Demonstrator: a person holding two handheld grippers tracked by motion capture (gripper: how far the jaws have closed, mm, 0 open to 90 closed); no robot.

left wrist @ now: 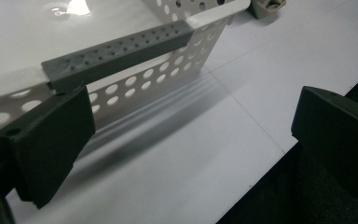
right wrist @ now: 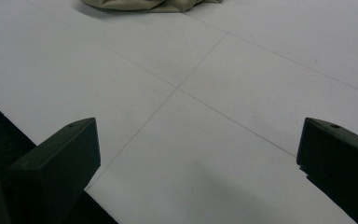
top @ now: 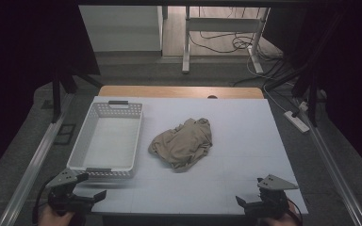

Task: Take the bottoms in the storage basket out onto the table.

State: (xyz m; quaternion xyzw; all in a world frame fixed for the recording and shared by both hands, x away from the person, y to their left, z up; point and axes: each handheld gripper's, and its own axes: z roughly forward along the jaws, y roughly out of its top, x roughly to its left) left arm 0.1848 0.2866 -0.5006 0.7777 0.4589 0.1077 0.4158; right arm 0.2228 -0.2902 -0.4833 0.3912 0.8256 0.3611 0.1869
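Note:
A crumpled tan cloth (top: 183,142) lies in the middle of the white table (top: 245,136). To its left stands a white perforated basket (top: 106,141) with grey handles, nothing inside it. My left gripper (top: 93,186) hovers open at the table's near left corner, just in front of the basket's near wall. In the left gripper view the basket's grey handle (left wrist: 116,51) sits close ahead, the left gripper (left wrist: 191,140) holds nothing, and the cloth (left wrist: 268,7) peeks in at the top. My right gripper (top: 250,192) is open and holds nothing at the near right edge. In the right gripper view the right gripper (right wrist: 200,158) points toward the cloth (right wrist: 144,4).
The table's near edge drops off just below both grippers. Metal rails (top: 33,165) run along both sides of the table. On the floor to the right lies a power strip (top: 298,121), and beyond the table stand desk legs with cables (top: 217,40).

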